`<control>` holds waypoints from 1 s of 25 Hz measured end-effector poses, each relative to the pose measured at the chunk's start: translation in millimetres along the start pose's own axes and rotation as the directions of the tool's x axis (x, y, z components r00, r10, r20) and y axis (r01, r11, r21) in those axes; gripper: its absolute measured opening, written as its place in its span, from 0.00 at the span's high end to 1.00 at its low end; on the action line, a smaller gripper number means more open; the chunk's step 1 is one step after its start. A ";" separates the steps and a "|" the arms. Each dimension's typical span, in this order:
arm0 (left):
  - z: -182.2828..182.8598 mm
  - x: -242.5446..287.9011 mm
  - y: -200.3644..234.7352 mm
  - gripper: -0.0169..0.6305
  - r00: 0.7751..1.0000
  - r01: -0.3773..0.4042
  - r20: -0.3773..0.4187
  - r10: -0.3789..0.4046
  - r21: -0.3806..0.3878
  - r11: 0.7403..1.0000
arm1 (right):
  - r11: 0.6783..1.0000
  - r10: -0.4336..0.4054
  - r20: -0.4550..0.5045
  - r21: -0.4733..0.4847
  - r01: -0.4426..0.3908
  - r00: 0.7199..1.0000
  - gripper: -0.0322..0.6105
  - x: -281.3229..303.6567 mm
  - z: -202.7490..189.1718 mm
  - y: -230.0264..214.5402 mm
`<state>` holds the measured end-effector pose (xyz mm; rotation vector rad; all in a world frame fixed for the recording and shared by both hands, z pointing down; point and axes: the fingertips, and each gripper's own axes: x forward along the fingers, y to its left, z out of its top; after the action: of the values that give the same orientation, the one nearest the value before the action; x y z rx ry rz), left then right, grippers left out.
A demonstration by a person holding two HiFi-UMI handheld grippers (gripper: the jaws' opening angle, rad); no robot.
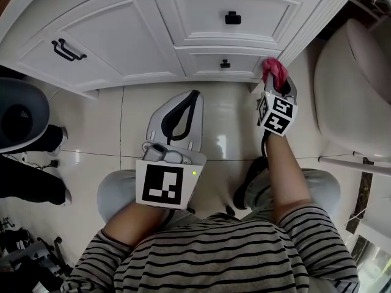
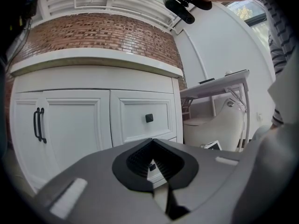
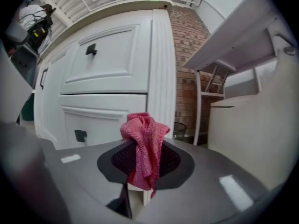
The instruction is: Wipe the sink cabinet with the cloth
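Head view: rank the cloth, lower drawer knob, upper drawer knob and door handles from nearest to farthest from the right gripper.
1. cloth, clamped in the right gripper.
2. lower drawer knob, just left.
3. upper drawer knob, higher up.
4. door handles, far left.

Home-style bathroom. White cabinet [image 1: 116, 41] with panelled doors, drawers and black handles [image 1: 67, 50] sits under a pale countertop [image 2: 93, 57], with a brick wall [image 2: 103, 31] above. White toilet [image 1: 348, 84] stands just beside the cabinet's right end, a white rail frame [image 2: 238, 78] over it. Glossy tile floor [image 1: 226, 133]. Small mesh bin [image 3: 180, 129] by the wall.
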<state>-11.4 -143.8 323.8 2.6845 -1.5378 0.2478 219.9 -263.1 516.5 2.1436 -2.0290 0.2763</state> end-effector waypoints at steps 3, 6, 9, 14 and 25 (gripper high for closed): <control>3.8 -2.4 0.7 0.97 1.000 -0.006 0.009 0.006 -0.001 1.000 | 0.991 -0.121 -0.027 0.057 0.122 0.992 0.81 -4.8 -9.3 -42.3; 4.1 -5.2 2.6 0.97 1.000 -0.010 0.015 0.010 0.006 1.000 | 0.983 -0.158 -0.040 0.089 0.161 0.987 0.81 -9.3 -14.0 -48.3; 1.2 -6.7 6.0 0.97 1.000 -0.013 0.010 0.013 -0.012 1.000 | 0.997 -0.048 -0.026 0.067 0.049 0.999 0.81 -9.6 -19.4 8.0; 2.8 -9.6 18.8 0.97 0.999 -0.034 0.019 0.034 -0.022 0.999 | 0.959 0.281 -0.034 -0.028 -0.282 0.959 0.80 -11.4 -41.9 158.7; -12.1 -12.2 42.8 0.97 0.998 -0.059 -0.026 0.058 -0.031 0.998 | 0.836 0.504 -0.081 -0.203 -0.509 0.860 0.80 14.6 -61.0 277.8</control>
<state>-55.7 -153.8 331.9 2.6058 -1.6008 0.2561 -57.4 -277.0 579.4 1.4359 -2.4532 0.1339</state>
